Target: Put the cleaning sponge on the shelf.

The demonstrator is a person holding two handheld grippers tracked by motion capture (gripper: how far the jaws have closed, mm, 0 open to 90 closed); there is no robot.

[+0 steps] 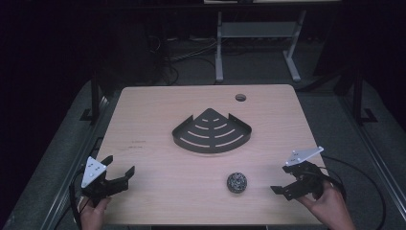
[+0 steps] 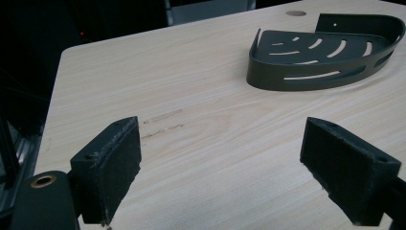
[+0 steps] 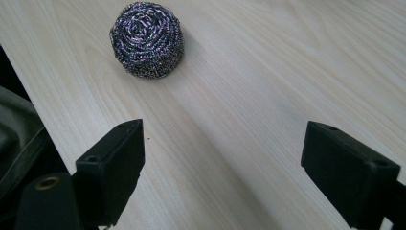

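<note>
Steel scourer (image 1: 237, 182) on table (image 1: 158, 110), near front edge, right of centre, untouched. Going left to right: left gripper (image 1: 118, 170) at front-left corner, jaws spread wide, nothing held, aimed toward dark corner rack (image 1: 212, 131). Rack mid-table, flat on wood, well apart from both grippers. Scourer just ahead of rack on near side. Right gripper (image 1: 287, 182) at front-right, jaws wide apart, empty, scourer (image 3: 147, 39) near, beyond its left jaw, not between pads.
</note>
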